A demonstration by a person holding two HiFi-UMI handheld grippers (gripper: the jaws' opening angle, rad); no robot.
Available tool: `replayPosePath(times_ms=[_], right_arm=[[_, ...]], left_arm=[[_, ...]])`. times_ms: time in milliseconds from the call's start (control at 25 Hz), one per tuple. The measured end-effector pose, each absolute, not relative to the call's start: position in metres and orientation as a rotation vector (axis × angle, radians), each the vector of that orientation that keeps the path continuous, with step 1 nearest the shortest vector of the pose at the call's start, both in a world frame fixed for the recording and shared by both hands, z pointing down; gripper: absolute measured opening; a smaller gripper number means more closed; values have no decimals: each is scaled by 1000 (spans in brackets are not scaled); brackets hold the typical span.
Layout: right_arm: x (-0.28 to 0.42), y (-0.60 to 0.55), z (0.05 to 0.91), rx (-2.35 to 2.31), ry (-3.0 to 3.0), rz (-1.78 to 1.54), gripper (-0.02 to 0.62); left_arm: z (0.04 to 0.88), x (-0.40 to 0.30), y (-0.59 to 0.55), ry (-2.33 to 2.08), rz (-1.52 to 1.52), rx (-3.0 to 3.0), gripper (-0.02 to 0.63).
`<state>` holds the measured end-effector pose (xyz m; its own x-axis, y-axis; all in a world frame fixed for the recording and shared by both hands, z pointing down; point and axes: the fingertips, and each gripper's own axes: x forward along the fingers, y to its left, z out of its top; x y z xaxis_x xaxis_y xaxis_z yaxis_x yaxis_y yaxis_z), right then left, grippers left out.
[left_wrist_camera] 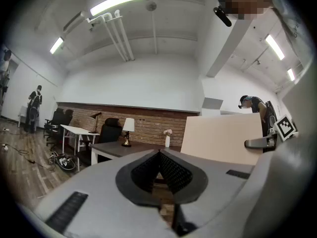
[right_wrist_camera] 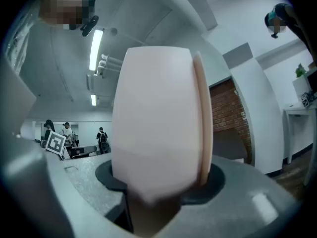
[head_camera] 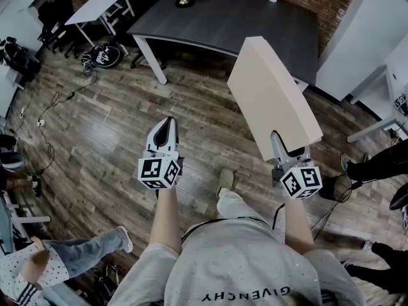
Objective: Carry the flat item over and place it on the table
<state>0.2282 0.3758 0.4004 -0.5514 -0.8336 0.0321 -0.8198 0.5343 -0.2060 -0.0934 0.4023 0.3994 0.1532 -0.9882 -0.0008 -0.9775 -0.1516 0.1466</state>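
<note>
**Firmly clamped, the board points at the dark table ahead**

The right gripper [head_camera: 279,146] has its jaws standing fairly wide, yet they are closed on something. Its own view shows the pads pressed on both faces of the flat beige board [right_wrist_camera: 156,118], which fills the gap between them. The grip sits at the board's near, lower end. From there the board [head_camera: 271,97] rises and leans forward, standing on edge, not lying flat. Its long axis runs from the gripper up and away, a little to the person's left.

That axis leads to the dark table [head_camera: 242,18]. In the head view the board's far corner overlaps the table's near edge, but how much floor separates them I cannot tell. The table is ahead of the right gripper and slightly left of it, so by my reading the coming move is forward. The board must then be tipped down onto its broad face.

The left gripper [head_camera: 166,132] is level with the right one and well apart from the board, touching nothing. Its own view shows its jaws together with nothing between them. Beyond them, the board [left_wrist_camera: 223,140] shows to its right and the table [left_wrist_camera: 111,148] ahead. The right hand alone carries the load, and the left is free to steady the far end if needed.
</note>
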Motion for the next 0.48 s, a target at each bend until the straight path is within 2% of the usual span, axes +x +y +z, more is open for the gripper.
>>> replayPosePath(times_ms=[480], right_arm=[[178, 292, 407, -1354, 2769, -301, 261]], left_arm=[[413, -126, 318, -1991, -116, 2245, -2]])
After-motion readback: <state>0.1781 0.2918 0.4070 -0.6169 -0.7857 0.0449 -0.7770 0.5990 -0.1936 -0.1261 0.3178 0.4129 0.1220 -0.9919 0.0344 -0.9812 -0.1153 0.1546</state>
